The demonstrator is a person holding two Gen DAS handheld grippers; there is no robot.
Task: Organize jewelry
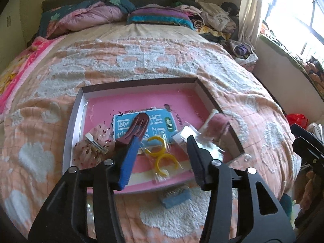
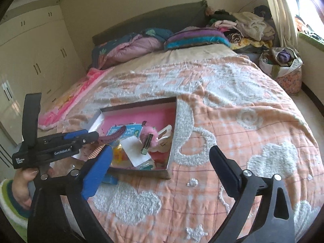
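Hovering over the near edge of the shallow box (image 1: pixel 141 85), the left claw (image 1: pixel 162 156) stands part open with nothing between its pads. Directly past its tips lie yellow open rings in a clear packet (image 1: pixel 160 154), which suggests either a release or an approach; the views do not settle which. A dark maroon hair comb (image 1: pixel 135 129) lies just past the blue pad; contact cannot be confirmed.

The right claw (image 2: pixel 162 174) is spread wide and empty over the bedspread (image 2: pixel 243 121), to the right of the box, probably held clear so the left side can work.

On the bedspread just near of the box rests a small blue comb-like piece (image 1: pixel 176 197), outside the container and likely awaiting sorting.

Inside the box, from left to right: a speckled pink bow clip (image 1: pixel 93 143), a blue printed card (image 1: pixel 141 125), a clear sleeve (image 1: pixel 194 139) and a pink fluffy clip (image 1: pixel 216 121) against the right wall. The low walls keep the small pieces gathered.

Farther off, folded quilts (image 1: pixel 91 16) and a pile of clothes (image 1: pixel 212 14) occupy the head of the bed.
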